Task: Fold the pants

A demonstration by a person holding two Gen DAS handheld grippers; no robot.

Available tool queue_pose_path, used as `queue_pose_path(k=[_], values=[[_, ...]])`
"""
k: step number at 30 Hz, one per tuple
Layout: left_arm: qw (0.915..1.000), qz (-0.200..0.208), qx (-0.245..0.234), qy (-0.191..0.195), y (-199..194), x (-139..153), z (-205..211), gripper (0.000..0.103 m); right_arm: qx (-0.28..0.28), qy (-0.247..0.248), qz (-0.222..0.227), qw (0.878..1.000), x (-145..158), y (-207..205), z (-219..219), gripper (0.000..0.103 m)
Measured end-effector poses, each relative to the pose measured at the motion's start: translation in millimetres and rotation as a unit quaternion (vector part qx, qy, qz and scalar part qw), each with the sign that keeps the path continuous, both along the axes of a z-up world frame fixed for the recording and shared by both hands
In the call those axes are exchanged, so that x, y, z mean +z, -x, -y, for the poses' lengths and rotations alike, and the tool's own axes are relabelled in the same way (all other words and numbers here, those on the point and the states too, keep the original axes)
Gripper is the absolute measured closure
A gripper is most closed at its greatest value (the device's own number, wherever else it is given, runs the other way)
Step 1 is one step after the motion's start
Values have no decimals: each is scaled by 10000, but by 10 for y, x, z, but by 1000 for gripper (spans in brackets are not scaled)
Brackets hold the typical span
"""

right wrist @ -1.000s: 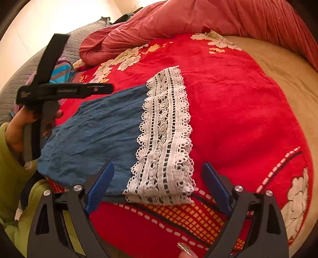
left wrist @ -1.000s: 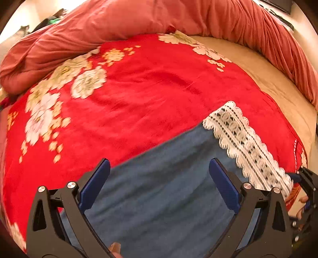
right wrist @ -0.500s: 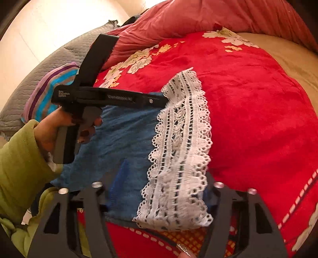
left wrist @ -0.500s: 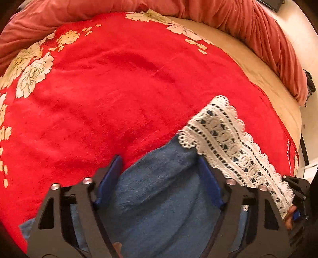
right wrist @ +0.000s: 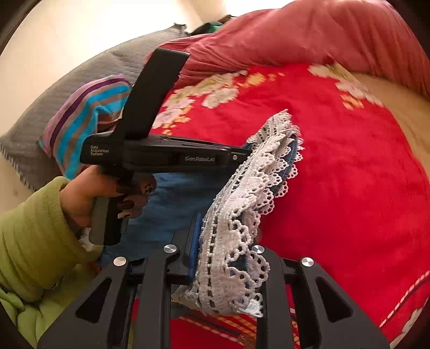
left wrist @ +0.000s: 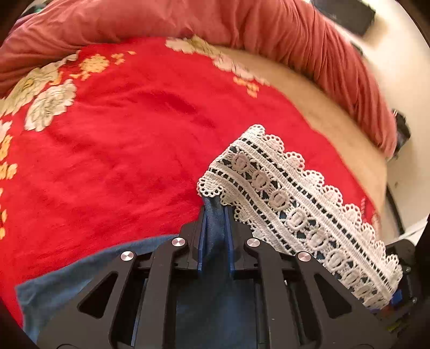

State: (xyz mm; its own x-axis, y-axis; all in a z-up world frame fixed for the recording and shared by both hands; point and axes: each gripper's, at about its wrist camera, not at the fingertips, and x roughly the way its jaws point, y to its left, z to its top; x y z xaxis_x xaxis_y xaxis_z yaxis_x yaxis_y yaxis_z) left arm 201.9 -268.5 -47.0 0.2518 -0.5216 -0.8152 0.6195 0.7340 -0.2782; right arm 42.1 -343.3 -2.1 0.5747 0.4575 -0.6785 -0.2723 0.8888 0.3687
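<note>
Your left gripper (left wrist: pixel 215 228) is clenched on a pinch of the blue pants (left wrist: pixel 70 279), right beside the corner of the white lace hem (left wrist: pixel 290 212). The blue pads (left wrist: pixel 202 239) are pressing the denim fold from both sides, with the fabric standing up between them.

Your right gripper (right wrist: pixel 223 257) is grasping the other end of that lace hem (right wrist: pixel 233 241); its jaws are closing, and the bunched lace and blue cloth are filling the gap between them, draping over the right finger so that only the left blue pad (right wrist: pixel 194 249) is showing.

The pants (right wrist: pixel 174 198) are lying on the red flowered blanket (left wrist: pixel 121 139) on the bed, with the hem edge lifting off the blanket between your two grippers while the rest of the blue cloth is lying flat toward you.

In the right wrist view, your left hand (right wrist: pixel 91 196), in a green sleeve (right wrist: pixel 32 236), is gripping the handle of the left gripper (right wrist: pixel 243 157), whose tip is disappearing behind the lace. A dusty-red quilt (left wrist: pixel 242 24) is heaping along the far side of the bed, and a striped cloth (right wrist: pixel 80 118) is lying on a grey cover (right wrist: pixel 88 72) beyond your left hand.
</note>
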Motion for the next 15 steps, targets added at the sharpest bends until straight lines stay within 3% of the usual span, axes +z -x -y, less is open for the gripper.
queue_pose_path(k=[5,9,13,15], values=[[9977,22,352,580,7,238,-416,97,367,201,185,9990,193,-59,-337,84],[9944,48,669,814,40,314,-788,97,797,356,249,9959,271,-99,-734,84],[9891,179,1319,622,101,278,-1224,90,1240,575,174,9905,217,-152,-1164,84],[9837,156,1683,608,137,216,-1505,82,1433,766,123,9866,141,-161,-1381,84]])
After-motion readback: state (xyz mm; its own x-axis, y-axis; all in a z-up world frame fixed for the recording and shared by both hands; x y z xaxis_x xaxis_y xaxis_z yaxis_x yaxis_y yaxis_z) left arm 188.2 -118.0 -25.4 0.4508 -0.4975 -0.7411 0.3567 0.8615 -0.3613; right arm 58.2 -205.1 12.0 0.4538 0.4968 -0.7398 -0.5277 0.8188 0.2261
